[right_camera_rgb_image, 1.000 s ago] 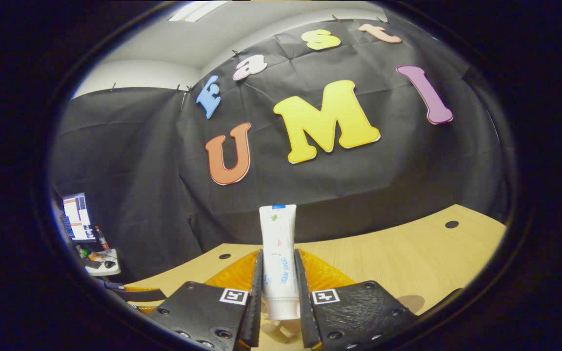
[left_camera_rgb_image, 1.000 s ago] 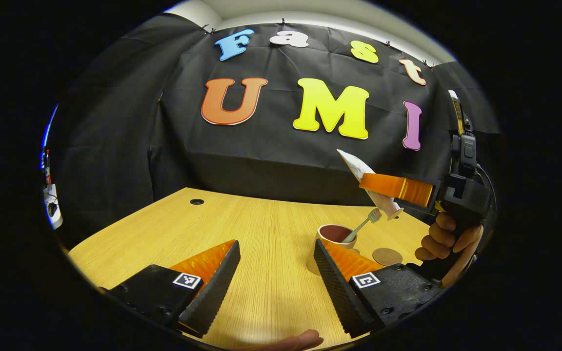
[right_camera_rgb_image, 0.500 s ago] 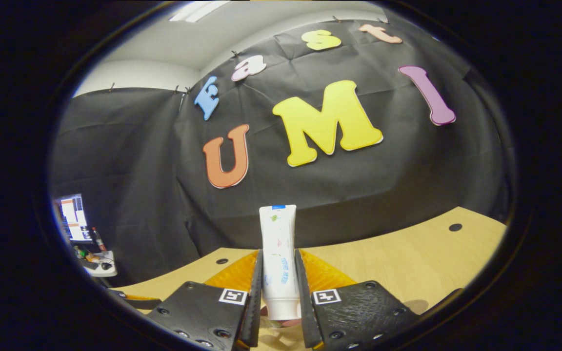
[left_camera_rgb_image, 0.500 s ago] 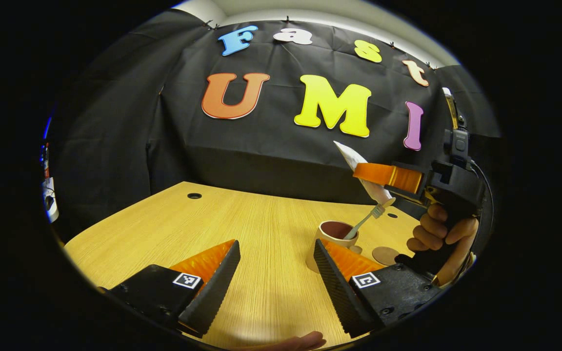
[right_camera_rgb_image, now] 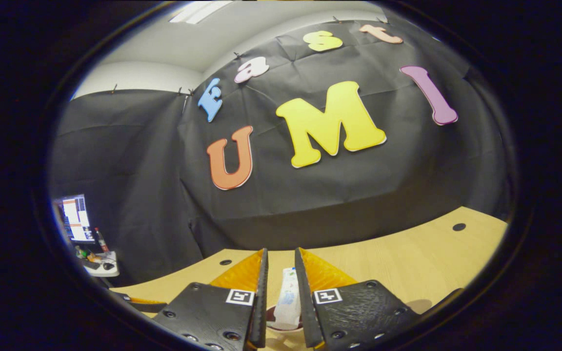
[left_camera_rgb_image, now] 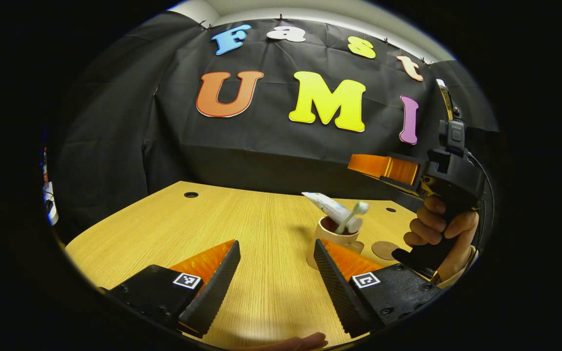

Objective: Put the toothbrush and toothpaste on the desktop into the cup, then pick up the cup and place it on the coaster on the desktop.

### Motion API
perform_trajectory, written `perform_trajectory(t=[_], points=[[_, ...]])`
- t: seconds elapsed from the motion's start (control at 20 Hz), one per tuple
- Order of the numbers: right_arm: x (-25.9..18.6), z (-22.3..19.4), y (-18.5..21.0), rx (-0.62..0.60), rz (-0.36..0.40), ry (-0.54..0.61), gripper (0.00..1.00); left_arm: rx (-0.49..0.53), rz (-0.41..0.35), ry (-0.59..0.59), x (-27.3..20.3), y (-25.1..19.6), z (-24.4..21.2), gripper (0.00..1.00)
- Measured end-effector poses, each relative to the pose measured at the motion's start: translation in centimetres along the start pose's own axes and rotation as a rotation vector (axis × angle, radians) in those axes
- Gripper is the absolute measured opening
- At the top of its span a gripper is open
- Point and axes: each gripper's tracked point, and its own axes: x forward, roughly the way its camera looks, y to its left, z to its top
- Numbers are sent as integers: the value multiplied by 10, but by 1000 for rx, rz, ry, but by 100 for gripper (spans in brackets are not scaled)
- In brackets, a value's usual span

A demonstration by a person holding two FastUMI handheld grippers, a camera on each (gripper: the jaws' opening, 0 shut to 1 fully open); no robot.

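Left gripper view: left gripper (left_camera_rgb_image: 276,273) jaws spread, lower center over counter (left_camera_rgb_image: 164,229). Cup (left_camera_rgb_image: 332,236) right of center holds toothbrush (left_camera_rgb_image: 354,215) and toothpaste (left_camera_rgb_image: 330,207), tube leaning left. Coaster (left_camera_rgb_image: 384,249) just right of cup. Right gripper (left_camera_rgb_image: 383,168) above, in a hand (left_camera_rgb_image: 432,229).

Right gripper view: jaws slightly apart, pinching nothing; toothpaste (right_camera_rgb_image: 288,297) below between them, in cup (right_camera_rgb_image: 271,319).

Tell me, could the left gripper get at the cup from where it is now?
Probably yes. The left gripper is open and low over the desk, and the cup stands just past its right-hand finger with bare wood between. The right gripper hangs above the cup, so it might crowd a grab from the top.
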Motion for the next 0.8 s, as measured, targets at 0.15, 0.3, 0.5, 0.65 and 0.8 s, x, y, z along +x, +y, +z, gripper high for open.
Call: perform_trajectory(t=[0.15, 0.3, 0.5, 0.65, 0.8], points=[[0, -7, -4, -18, -14, 10, 29, -3, 1, 9, 1, 0, -3, 96], [-1, -12, -10, -3, -30, 29, 26, -6, -3, 18, 2, -3, -6, 96], [-7, -12, -16, -16, -47, 47, 32, -7, 3, 35, 6, -5, -9, 96], [-20, -7, -9, -59, -24, 42, 37, 1, -4, 61, 9, -15, -12, 96], [-47, 0, -2, -87, -4, 47, 46, 1, -34, 100, 13, -32, -12, 96]])
